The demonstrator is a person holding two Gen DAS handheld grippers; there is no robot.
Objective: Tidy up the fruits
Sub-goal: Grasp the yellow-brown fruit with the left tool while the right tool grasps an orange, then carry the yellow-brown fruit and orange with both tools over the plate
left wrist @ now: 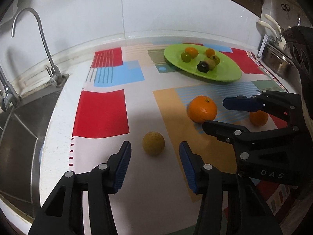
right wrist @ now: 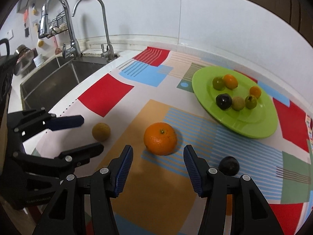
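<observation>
6 fruits sat on green plate (right wrist: 254, 129); ≥3 were left on surface (right wrist: 137, 176). Left tool (left wrist: 154, 164) and right tool (right wrist: 158, 167) were both released, empty.

Glossy lime-green round plate (right wrist: 254, 125) at 2 o'clock. Flat mat (right wrist: 156, 186) patterned in red, blue, tan blocks, blue stripes. Bright orange round mandarin (right wrist: 160, 138) at 12.

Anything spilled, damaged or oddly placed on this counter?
Nothing spilled or damaged. Loose fruit lies off the green plate: a large orange, a yellowish fruit and a dark fruit on the patterned mat. Both hand-held grippers are open and empty.
</observation>
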